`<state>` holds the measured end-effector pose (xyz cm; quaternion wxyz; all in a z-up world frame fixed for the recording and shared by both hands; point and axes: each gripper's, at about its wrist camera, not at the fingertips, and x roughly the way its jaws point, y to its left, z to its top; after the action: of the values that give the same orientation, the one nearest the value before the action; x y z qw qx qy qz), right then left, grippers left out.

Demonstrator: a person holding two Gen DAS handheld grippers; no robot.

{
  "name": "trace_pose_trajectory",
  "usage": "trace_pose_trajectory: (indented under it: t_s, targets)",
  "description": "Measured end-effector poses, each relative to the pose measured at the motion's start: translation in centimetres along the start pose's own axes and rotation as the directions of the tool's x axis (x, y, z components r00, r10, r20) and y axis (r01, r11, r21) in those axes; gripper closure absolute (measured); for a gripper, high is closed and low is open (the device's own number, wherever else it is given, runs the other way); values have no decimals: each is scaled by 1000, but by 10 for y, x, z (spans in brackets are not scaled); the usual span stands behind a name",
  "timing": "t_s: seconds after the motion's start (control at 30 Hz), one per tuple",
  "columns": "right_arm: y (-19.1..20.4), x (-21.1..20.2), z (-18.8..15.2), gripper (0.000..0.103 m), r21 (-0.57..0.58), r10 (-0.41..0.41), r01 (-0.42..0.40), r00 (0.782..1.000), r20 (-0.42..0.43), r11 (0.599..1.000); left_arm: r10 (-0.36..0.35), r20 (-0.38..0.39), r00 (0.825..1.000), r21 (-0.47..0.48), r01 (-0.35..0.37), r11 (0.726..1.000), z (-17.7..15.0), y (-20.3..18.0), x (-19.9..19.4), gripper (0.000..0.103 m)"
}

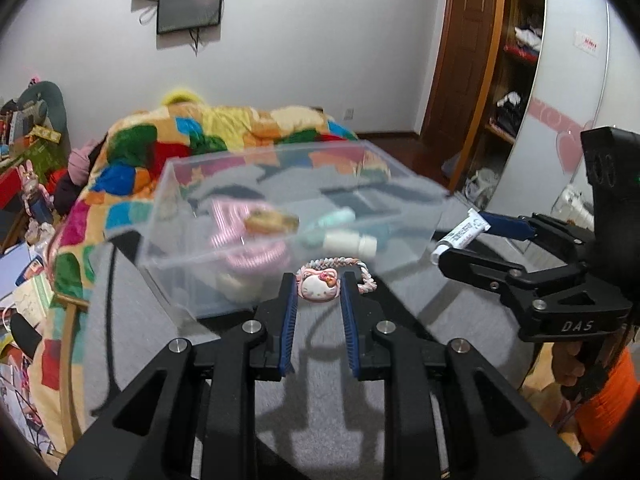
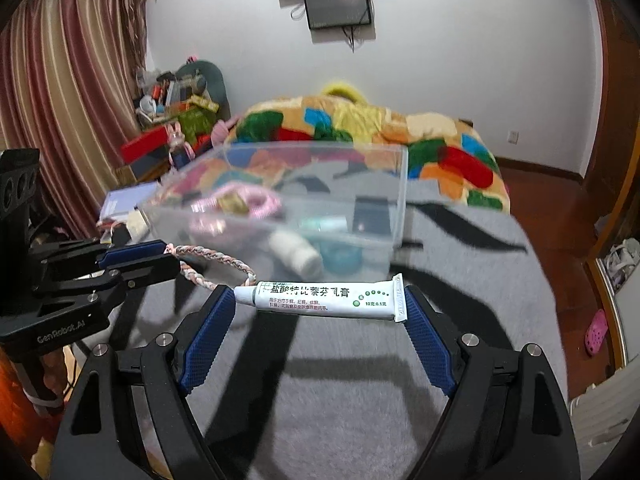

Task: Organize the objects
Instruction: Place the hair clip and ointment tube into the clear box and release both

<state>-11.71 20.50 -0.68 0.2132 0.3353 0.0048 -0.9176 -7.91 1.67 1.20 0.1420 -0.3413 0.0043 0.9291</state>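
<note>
While the bed [image 2: 460, 168] with its patchwork quilt fills the far end of the room, a grey blanket [image 2: 360, 392] with black markings covers its near part, and on it sits a clear plastic box [image 1: 256, 216] holding a pink coiled hair tie [image 1: 244, 240], a pale bottle [image 2: 294, 254] and a few other small bits too blurred to name. Both grippers are held low and level just in front of the box's near wall, pointing toward it. The right gripper [image 2: 320, 300] stands wide, its two blue pads pressing on the ends of a white ointment tube [image 2: 326, 298], which lies crosswise between them, cap to the left, lifted clear of the blanket. To its left, the left gripper [image 1: 318, 286] is closed narrowly on a Hello Kitty charm [image 1: 318, 288]; the charm's pink-and-white braided cord [image 2: 216, 268] loops out to the right, hanging free close to the tube's cap.
</note>
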Motion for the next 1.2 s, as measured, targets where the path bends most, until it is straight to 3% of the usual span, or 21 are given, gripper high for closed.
trace_pose_trajectory:
  t_s: [0.23, 0.53, 0.73, 0.87, 1.2]
  targets:
    - [5, 7, 23, 21, 10, 8, -8, 999, 34, 1000, 26, 83, 996, -30, -23, 999, 27, 13, -17, 82]
    - [6, 47, 41, 21, 37, 27, -26, 999, -26, 999, 90, 124, 988, -90, -79, 993, 48, 37, -8, 82]
    - [11, 70, 43, 21, 17, 56, -55, 996, -75, 998, 124, 35, 992, -100, -120, 988, 44, 51, 27, 82]
    - [18, 67, 43, 18, -31, 35, -37, 997, -70, 999, 100, -23, 995, -110, -102, 989, 30, 55, 40, 81]
    - [21, 30, 31, 18, -53, 48, -49, 999, -21, 997, 91, 46, 995, -110, -86, 990, 21, 46, 8, 59]
